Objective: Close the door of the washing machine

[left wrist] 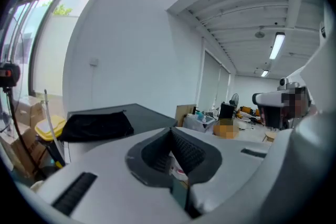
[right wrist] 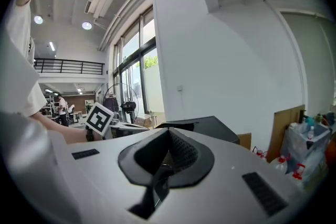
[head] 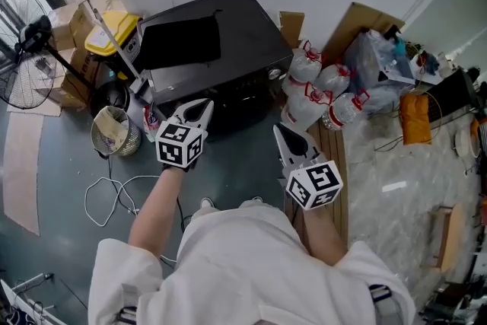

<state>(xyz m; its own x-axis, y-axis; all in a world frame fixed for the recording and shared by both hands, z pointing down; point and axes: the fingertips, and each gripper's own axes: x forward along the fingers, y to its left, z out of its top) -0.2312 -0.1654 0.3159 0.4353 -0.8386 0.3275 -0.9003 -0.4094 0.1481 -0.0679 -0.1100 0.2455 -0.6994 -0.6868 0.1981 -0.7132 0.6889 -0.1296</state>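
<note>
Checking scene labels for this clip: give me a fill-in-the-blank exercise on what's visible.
The cloth on the washing machine is ___.
The left gripper and the right gripper are both ___.
The fan stands at the head view's ___ edge.
The bags have ___ ties.
Missing: black; shut; left; red.

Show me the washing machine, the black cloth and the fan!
washing machine (head: pixel 247 23), head view, on the bare part of its dark top.
black cloth (head: pixel 181 40), head view, on the middle of the cloth lying on the machine.
fan (head: pixel 36 35), head view, on its dark motor near the left edge.
</note>
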